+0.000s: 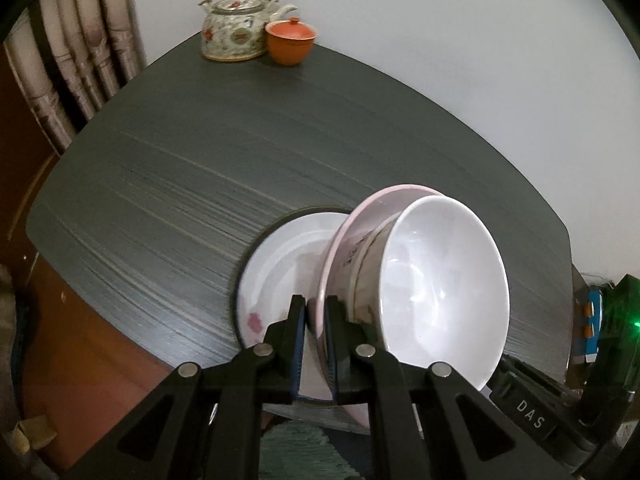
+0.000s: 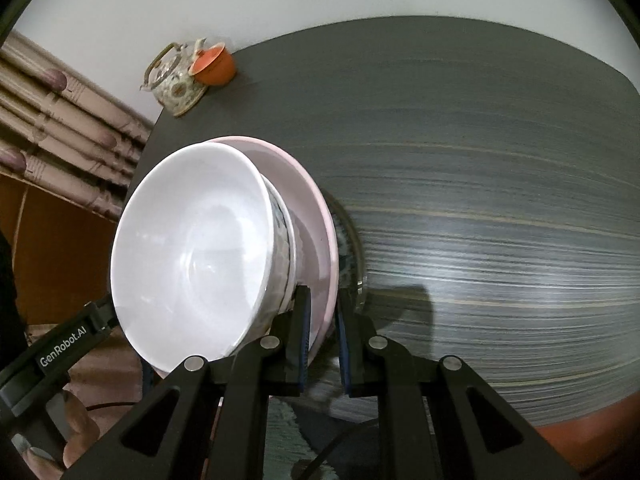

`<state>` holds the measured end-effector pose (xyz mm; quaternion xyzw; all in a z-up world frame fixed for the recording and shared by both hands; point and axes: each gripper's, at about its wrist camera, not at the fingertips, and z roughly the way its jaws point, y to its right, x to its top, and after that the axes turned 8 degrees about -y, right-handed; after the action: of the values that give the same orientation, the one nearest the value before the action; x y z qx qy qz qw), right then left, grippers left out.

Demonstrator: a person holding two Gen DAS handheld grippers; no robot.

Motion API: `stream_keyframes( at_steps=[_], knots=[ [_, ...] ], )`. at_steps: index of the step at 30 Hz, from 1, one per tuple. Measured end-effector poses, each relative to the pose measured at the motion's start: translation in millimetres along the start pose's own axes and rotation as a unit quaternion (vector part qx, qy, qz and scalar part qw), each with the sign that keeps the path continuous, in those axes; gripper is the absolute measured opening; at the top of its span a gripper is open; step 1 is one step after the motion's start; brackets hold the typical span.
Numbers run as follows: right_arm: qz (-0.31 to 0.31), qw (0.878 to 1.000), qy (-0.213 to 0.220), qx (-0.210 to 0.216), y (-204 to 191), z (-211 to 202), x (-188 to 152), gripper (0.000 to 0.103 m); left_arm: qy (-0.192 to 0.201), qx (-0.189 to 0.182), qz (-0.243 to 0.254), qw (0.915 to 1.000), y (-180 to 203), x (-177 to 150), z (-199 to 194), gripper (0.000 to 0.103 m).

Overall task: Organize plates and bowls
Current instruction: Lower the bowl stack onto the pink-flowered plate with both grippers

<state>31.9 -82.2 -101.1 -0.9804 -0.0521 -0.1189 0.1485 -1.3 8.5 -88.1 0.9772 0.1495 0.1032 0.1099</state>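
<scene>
I hold the pink plate (image 1: 340,240) by opposite rims, left gripper (image 1: 316,344) and right gripper (image 2: 322,340) both clamped on it | white bowl (image 1: 444,292) rides empty on the plate, over the white plate (image 1: 280,256) at the table's (image 1: 240,152) near edge | glazed ceramic: stiff, heavy, slippery, breakable; rim grips, keep level

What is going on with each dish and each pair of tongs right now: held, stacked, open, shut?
Pink plate: gripped at its rim by both tongs, carrying the bowl.
White bowl: sits on the pink plate, empty.
White plate: lies under the pink plate, over the table's near edge.
Left tongs: shut on the pink plate.
Right tongs: shut on the pink plate.
Teapot: upright, lid on.
Orange cup: upright, lid on.
</scene>
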Motion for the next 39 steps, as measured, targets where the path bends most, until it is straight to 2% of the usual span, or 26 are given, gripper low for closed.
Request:
stream_keyframes(
  at_steps=[11,39],
  knots=[
    [-0.013,1.000,-0.019,-0.010,-20.6,17.3,-0.5,0.013,-0.005,-0.004,-0.016,0.9998,-10.0,-3.7,4.9,0.008],
    [-0.029,0.998,-0.005,-0.049,-35.9,32.2,6.1,0.014,-0.011,-0.010,-0.019,0.9997,-27.7,6.2,13.5,0.007]
  ],
)
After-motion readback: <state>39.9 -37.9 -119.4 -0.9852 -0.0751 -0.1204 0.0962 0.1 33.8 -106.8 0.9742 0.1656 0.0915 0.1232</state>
